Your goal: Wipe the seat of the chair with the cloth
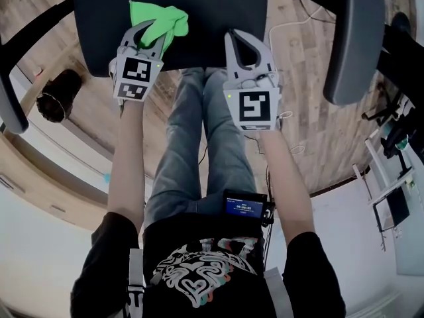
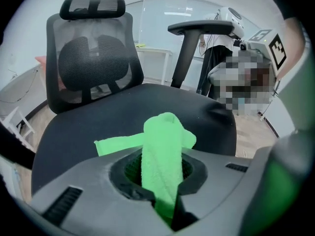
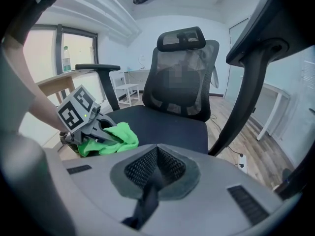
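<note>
The black chair seat (image 1: 212, 18) fills the top of the head view. A bright green cloth (image 1: 164, 18) lies on its front left part, and my left gripper (image 1: 150, 33) is shut on the cloth's near end. In the left gripper view the cloth (image 2: 165, 149) runs folded out of the jaws onto the seat (image 2: 88, 132). My right gripper (image 1: 246, 44) hovers over the seat's front edge, shut and empty. From the right gripper view its jaws (image 3: 155, 154) meet with nothing between them, and the left gripper (image 3: 91, 124) and cloth (image 3: 115, 139) rest on the seat (image 3: 167, 124).
The mesh backrest (image 2: 93, 58) rises behind the seat. Armrests stand at both sides (image 1: 358, 38) (image 2: 202, 28) (image 3: 98, 67). On the wooden floor are a dark cylindrical bin (image 1: 58, 95) at the left and cables (image 1: 298, 18). White furniture (image 1: 391, 197) stands at the right.
</note>
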`<state>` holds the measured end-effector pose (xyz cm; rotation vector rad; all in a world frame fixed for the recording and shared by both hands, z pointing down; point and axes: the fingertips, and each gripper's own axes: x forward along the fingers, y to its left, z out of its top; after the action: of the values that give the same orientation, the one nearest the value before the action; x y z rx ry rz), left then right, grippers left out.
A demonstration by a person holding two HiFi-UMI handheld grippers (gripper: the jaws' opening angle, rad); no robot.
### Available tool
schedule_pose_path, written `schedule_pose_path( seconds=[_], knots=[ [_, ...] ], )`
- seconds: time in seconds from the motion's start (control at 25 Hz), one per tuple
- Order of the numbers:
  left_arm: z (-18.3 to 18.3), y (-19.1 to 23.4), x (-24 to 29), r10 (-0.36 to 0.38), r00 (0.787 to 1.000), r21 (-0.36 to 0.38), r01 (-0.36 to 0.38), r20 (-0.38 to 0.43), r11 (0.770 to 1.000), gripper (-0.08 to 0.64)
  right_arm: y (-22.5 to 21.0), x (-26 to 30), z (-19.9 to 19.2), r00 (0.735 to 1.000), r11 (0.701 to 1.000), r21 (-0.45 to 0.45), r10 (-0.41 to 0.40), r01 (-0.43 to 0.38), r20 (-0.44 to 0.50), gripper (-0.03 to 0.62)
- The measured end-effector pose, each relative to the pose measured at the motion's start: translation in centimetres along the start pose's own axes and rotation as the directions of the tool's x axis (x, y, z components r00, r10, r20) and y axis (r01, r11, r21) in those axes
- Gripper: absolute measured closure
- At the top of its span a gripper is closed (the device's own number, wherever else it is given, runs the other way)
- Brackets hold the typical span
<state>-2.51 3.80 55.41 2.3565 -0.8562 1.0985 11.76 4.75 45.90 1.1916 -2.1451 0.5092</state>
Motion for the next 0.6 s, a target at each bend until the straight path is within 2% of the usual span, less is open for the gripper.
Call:
schedule_pose_path(
  seconds=[0.12,0.36,0.44,0.6],
  knots=[
    [1.4,-0.6,1.3,-0.014,1.0,0.036,0.014,0.003,0.999,0.503,-1.1,-0.3,0.0,1.0,1.0,0.008,-0.008,0.008,0.001,0.591],
    [2.5,-1.0,2.5,-0.04,0.999,0.061,0.039,0.006,0.997,0.503,-1.5,-0.4,0.0,1.0,1.0,0.02,-0.011,0.011,0.013,0.592],
    [3.2,-2.3,3.2,-0.081,0.997,0.101,0.079,0.011,0.992,0.503,-1.7,-0.6,-0.2,1.0,0.999,0.036,-0.011,0.011,0.012,0.592],
    [5.4,-5.5,4.9,-0.187,0.982,0.195,0.178,0.029,0.965,0.503,-3.2,-0.8,-0.5,0.999,0.995,0.091,-0.045,0.044,0.012,0.591]
  ],
)
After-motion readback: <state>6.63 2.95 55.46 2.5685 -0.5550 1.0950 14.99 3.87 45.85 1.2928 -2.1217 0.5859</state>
